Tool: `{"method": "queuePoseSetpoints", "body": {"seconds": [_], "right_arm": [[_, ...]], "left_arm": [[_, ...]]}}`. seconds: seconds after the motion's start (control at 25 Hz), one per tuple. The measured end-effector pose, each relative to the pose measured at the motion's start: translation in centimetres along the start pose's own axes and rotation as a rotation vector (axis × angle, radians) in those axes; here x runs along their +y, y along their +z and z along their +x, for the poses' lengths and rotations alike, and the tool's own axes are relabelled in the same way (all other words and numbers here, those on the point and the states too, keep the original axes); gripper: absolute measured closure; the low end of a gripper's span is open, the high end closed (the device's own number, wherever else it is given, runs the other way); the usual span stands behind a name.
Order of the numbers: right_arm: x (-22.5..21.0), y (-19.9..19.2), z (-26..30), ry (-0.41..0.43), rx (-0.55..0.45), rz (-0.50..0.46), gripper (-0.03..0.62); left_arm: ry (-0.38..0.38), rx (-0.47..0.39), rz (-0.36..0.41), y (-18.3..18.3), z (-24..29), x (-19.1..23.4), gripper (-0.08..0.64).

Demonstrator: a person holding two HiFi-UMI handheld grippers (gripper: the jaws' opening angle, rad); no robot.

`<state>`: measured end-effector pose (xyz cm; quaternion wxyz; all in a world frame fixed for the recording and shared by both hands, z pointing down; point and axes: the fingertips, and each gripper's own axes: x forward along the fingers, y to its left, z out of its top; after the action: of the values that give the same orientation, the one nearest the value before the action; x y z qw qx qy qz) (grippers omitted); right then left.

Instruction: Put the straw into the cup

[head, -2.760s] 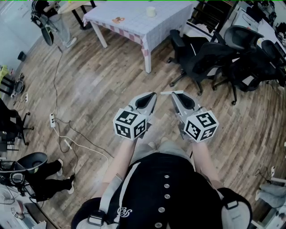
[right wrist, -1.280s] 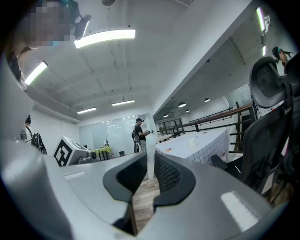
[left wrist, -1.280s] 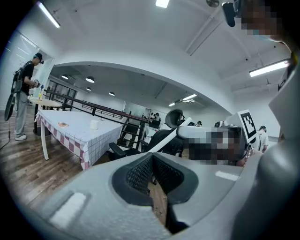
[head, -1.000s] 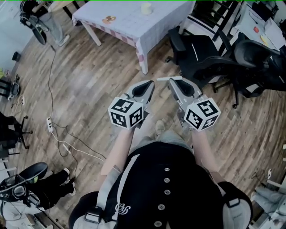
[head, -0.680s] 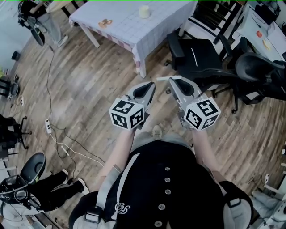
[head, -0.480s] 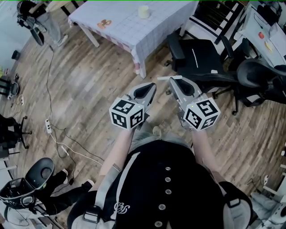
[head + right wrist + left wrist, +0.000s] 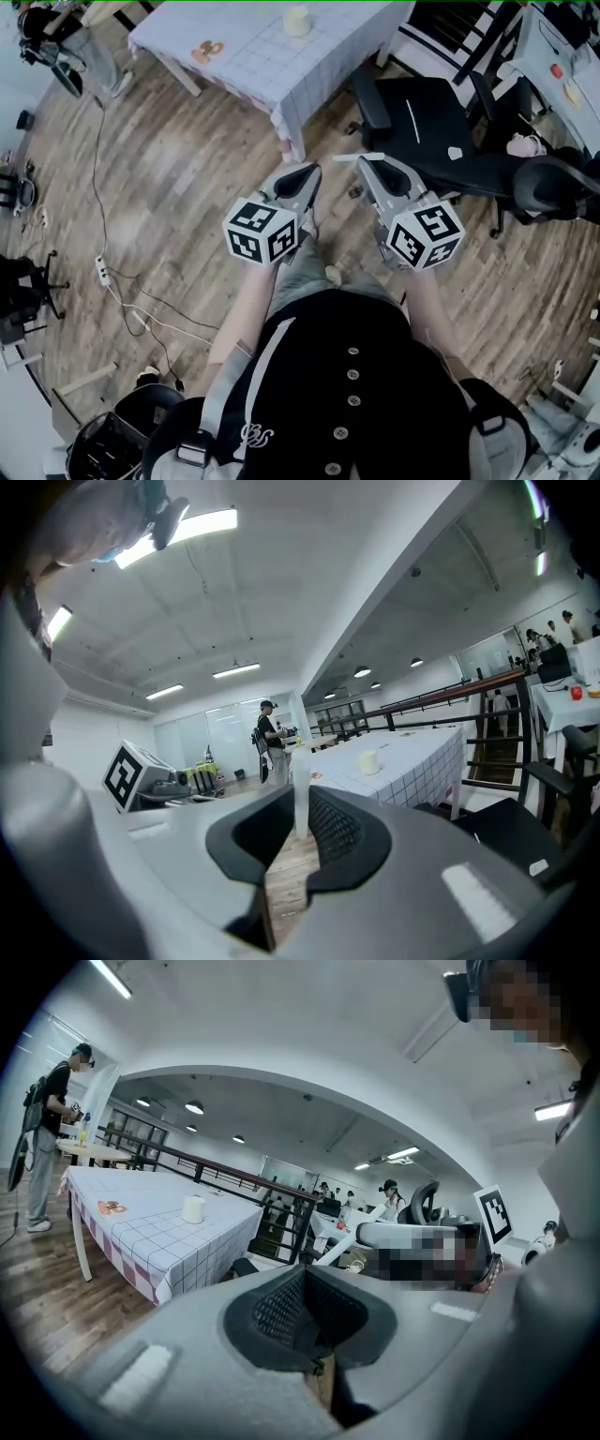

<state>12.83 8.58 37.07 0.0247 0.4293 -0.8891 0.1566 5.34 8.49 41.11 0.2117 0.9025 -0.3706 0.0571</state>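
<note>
A white cup [image 7: 296, 21] stands on a table with a checked cloth [image 7: 244, 56] at the top of the head view, well beyond both grippers. My right gripper [image 7: 370, 165] is shut on a white straw [image 7: 356, 157], which lies crosswise at its tips. In the right gripper view the straw [image 7: 301, 785] stands upright between the pads of the right gripper [image 7: 298, 829], with the cup [image 7: 368, 761] far ahead. My left gripper [image 7: 302, 176] is shut and holds nothing. The left gripper view looks past the left gripper [image 7: 307, 1321] to the cup [image 7: 193, 1208] on the table [image 7: 141, 1241].
Black office chairs [image 7: 422, 103] stand right of the table, close to my right gripper. A small orange thing [image 7: 208, 49] lies on the cloth. Cables and a power strip [image 7: 101, 272] run over the wooden floor at left. A person [image 7: 42, 1138] stands beyond the table.
Both grippers have travelled forward over the floor toward the table, side by side. The table, cup and chairs sit nearer in the view. The straw stays in the right gripper.
</note>
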Motion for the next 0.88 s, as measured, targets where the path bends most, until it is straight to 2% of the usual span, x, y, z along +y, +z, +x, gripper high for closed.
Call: {"method": "queuePoseSetpoints", "body": {"seconds": [0.2, 0.56, 0.88], "right_arm": [[-2.3, 1.3, 4.8, -0.003, 0.010, -0.005, 0.546], [-6.2, 6.1, 14.7, -0.037, -0.022, -0.019, 0.546], [-8.3, 8.2, 21.7, -0.075, -0.033, -0.021, 0.546]], "left_arm": [[-0.031, -0.015, 0.076, 2.9, 2.5, 3.4, 0.560], [-0.077, -0.040, 0.055, 8.9, 7.1, 11.8, 0.561], [-0.119, -0.035, 0.064, 12.5, 10.2, 18.0, 0.561]]}}
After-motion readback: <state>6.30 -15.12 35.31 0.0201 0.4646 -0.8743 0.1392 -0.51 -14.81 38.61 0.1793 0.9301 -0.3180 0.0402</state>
